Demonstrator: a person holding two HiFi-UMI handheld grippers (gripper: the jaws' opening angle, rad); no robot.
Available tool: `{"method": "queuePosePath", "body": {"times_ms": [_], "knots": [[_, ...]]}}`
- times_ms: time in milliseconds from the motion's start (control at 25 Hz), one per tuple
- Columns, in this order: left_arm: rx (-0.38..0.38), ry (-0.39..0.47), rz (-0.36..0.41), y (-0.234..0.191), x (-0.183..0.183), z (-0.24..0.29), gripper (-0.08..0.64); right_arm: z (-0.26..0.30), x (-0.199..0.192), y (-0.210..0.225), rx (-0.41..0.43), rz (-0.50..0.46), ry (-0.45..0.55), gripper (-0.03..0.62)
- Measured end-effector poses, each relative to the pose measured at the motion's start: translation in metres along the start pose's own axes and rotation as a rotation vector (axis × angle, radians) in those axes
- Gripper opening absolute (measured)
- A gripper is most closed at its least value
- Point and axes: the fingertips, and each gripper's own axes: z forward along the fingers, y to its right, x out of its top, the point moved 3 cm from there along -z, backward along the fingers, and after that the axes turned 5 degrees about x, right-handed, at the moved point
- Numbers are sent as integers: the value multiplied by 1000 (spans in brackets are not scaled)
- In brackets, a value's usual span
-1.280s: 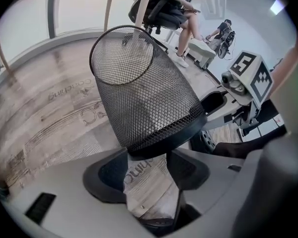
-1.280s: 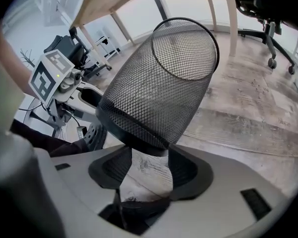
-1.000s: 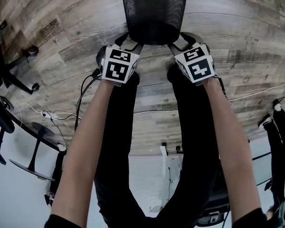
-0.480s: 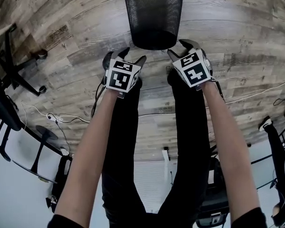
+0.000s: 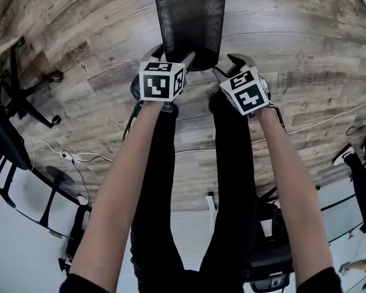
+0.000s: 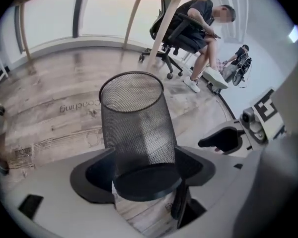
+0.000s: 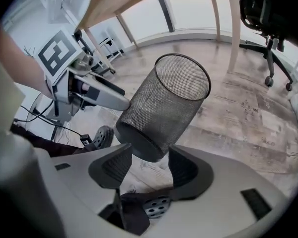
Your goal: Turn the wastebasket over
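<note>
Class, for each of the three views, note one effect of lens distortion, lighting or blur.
Head view: the fisheye bows the floor planks around the wastebasket, with little blur. Left gripper view: black vignette at the corners, windows washed out white. Right gripper view: even daylight, wastebasket mesh crisp, frame edges darkened.

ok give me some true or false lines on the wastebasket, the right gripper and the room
1. The wastebasket is black mesh. True.
2. The right gripper is clamped on the wastebasket. False: its jaws stand apart and press on nothing.
3. The wide rim is the end nearest the jaws. False: the narrow solid end is nearest, and the rim is at the far end.
4. A person sits on an office chair in the background. True.
5. The floor is wood planks. True.
</note>
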Motion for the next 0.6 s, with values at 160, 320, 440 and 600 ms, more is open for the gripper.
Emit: {"method": "queuePosePath", "body": {"times_ms": [160, 320, 440, 600], "knots": [[47, 13, -29, 4, 21, 13, 399, -7, 1, 6, 0, 17, 5, 229], [66, -9, -44, 9, 24, 26, 423, -10, 1, 14, -2, 39, 13, 229], [84, -35, -49, 11, 21, 36, 426, -12, -1, 20, 1, 50, 9, 229], [79, -54, -57, 20, 21, 43, 428, -12, -7, 33, -17, 66, 0, 229]]}}
